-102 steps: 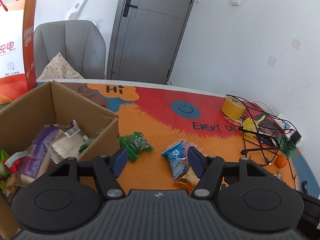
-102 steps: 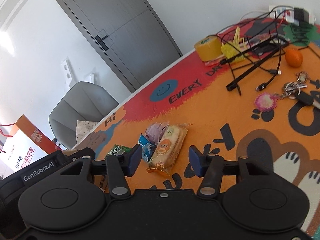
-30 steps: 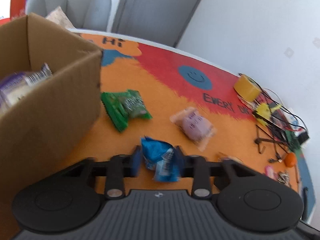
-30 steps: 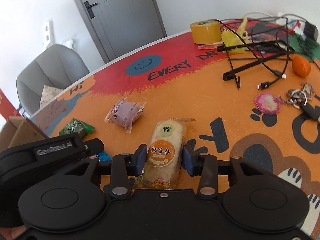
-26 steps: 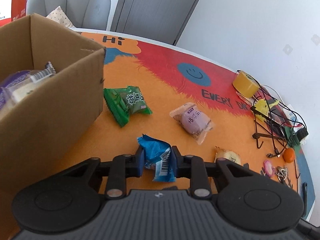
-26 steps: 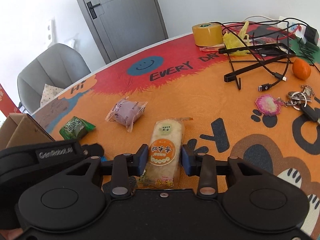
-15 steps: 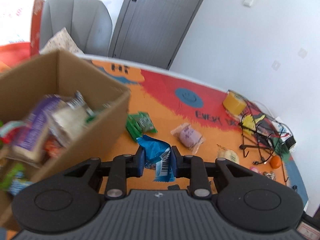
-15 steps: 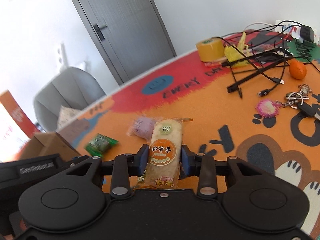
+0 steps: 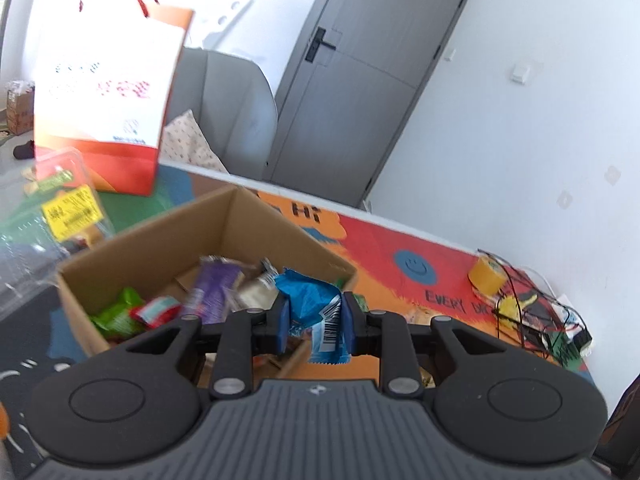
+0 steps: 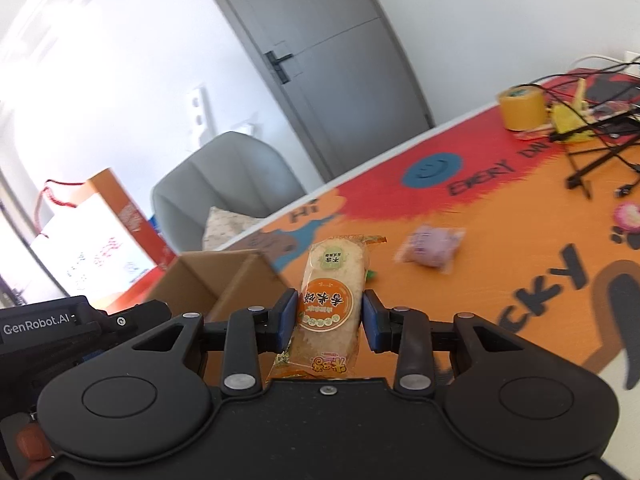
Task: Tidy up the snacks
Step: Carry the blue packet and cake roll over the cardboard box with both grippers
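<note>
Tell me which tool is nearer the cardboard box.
Left. The left tool, gripping a blue packet, is right at the cardboard box; the right tool, holding a rice cracker pack, sits farther back.

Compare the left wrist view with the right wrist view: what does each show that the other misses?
Left only: left gripper shut on blue packet; snacks inside cardboard box.
Right only: right gripper shut on rice cracker pack; purple snack on the mat.
Both: box, orange bag, grey chair, door, tape roll.
</note>
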